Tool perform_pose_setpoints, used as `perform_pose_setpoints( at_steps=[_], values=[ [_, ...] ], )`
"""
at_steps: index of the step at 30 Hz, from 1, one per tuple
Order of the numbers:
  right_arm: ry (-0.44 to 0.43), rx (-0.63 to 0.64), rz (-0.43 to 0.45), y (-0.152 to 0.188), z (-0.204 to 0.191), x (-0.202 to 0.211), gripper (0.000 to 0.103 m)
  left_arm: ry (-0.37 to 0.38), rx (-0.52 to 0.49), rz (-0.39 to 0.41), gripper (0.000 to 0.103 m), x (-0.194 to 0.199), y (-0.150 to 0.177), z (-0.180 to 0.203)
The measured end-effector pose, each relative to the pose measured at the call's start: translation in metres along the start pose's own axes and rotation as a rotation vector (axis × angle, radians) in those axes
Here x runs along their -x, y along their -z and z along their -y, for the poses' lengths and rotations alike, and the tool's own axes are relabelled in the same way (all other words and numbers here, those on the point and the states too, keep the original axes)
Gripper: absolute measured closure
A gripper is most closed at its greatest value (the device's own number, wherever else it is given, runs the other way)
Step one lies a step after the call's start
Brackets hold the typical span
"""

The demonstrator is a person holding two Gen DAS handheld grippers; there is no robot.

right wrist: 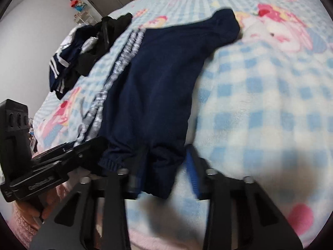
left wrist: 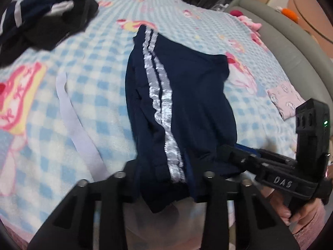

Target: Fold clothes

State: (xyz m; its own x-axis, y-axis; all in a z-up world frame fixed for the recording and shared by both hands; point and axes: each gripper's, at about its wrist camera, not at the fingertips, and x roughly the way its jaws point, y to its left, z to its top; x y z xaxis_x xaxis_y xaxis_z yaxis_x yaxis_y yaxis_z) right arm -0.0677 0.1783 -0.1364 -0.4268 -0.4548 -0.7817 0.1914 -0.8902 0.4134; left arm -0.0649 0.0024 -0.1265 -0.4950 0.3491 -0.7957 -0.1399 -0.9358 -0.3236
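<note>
I hold the navy white-striped track trousers (left wrist: 179, 95) by their near end at the bed's near edge, left gripper (left wrist: 166, 179) and right gripper (right wrist: 160, 173) both clamped on the cloth; I keep tension level, hems aligned

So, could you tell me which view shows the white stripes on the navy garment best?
The left wrist view: the white stripes run centrally along the navy garment, fairly sharp. The right wrist view shows them blurred along its left edge.

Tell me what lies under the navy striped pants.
Under the navy striped pants the blue checked blanket shows all around their edges. A pale lavender strap lies beside them, not under. Whatever sits directly beneath the fabric is covered and cannot be seen.
</note>
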Motion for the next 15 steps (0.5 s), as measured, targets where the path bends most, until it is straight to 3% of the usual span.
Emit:
perform_pose_setpoints(
  at_steps=[3, 15],
  values=[
    [-0.008, 0.017, 0.013, 0.002, -0.002, 0.010, 0.085, -0.002, 0.022, 0.018, 0.083, 0.011, 0.002, -0.001],
    [-0.102, -0.001, 0.062, 0.017, -0.007, 0.058, 0.091, 0.072, 0.056, 0.032, 0.085, 0.037, 0.016, 0.006]
  ],
)
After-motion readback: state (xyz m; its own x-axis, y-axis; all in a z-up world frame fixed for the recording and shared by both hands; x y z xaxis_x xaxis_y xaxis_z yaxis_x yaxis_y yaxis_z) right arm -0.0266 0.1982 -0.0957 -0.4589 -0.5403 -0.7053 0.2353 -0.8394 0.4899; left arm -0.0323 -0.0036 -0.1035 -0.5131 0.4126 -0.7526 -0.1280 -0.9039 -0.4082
